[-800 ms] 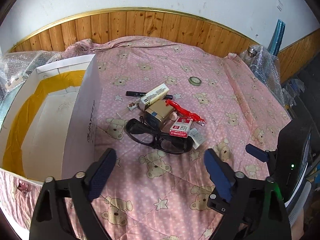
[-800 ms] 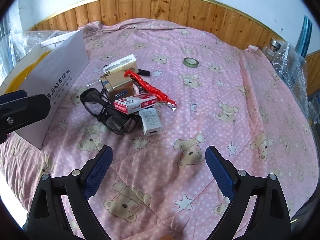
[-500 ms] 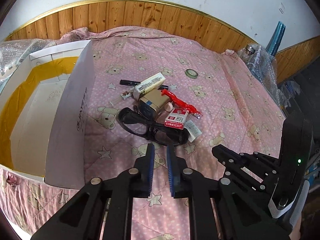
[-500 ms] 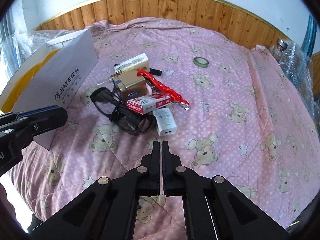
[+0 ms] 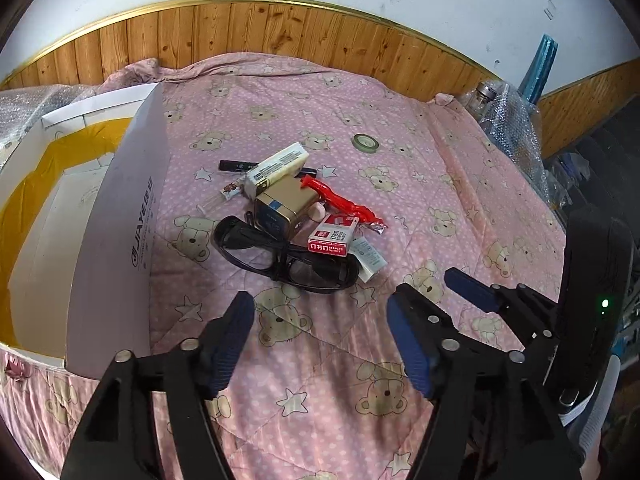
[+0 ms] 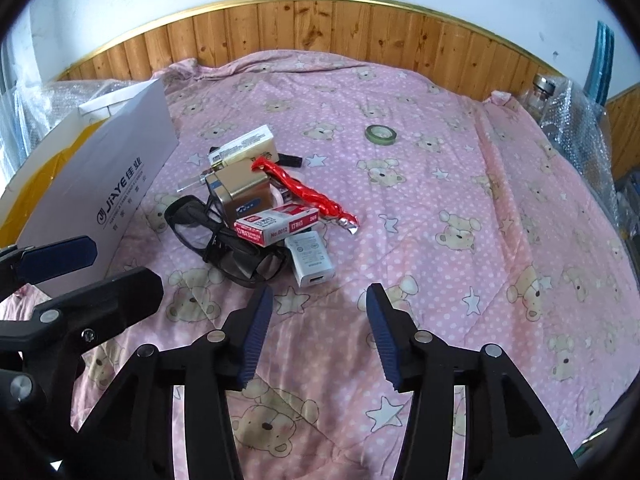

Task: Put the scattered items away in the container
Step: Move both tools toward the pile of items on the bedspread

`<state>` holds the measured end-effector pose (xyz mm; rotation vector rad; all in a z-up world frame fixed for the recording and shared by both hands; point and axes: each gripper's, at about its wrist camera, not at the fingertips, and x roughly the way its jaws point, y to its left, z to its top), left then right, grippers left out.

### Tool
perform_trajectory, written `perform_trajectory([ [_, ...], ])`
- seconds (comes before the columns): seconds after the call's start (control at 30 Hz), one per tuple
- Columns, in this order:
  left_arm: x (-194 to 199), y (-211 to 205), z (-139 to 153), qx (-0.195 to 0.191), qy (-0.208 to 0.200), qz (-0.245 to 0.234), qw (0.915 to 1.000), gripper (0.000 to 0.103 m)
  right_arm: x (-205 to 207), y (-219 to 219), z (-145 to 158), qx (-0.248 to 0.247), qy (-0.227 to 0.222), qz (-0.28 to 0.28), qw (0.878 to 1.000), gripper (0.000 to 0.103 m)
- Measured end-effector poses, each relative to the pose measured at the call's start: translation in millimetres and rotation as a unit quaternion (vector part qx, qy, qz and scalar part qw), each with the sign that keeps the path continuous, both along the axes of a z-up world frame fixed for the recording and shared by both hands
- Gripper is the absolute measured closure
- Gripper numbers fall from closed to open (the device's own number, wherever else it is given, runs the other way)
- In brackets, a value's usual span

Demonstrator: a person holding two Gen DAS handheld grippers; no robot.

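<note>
Both the left gripper and the right gripper are spread apart and hold nothing. The pile sits just ahead, right of the white box. The black glasses lie under the staples box (a pull could tip it off).
</note>
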<state>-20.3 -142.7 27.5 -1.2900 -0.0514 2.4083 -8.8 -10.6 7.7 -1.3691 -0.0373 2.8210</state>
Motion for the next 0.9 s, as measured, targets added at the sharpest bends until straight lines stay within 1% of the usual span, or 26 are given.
perform_trajectory([
  [0.2,0.0,2.7,-5.4,-0.004,-0.008,-0.004,1.0,0.029,-0.4,4.6,-10.2,-0.02,-0.017,-0.002,1.0,0.051],
  [0.6,-3.6,2.2,-12.3,0.003,-0.022,-0.003,0.9998,0.029,-2.1,2.5,-21.3,-0.036,-0.033,0.007,0.999,0.051],
  [0.9,-22.7,5.8,-24.3,0.002,-0.037,0.001,0.9993,0.029,-17.9,6.9,-33.8,-0.045,-0.053,0.012,0.998,0.051],
])
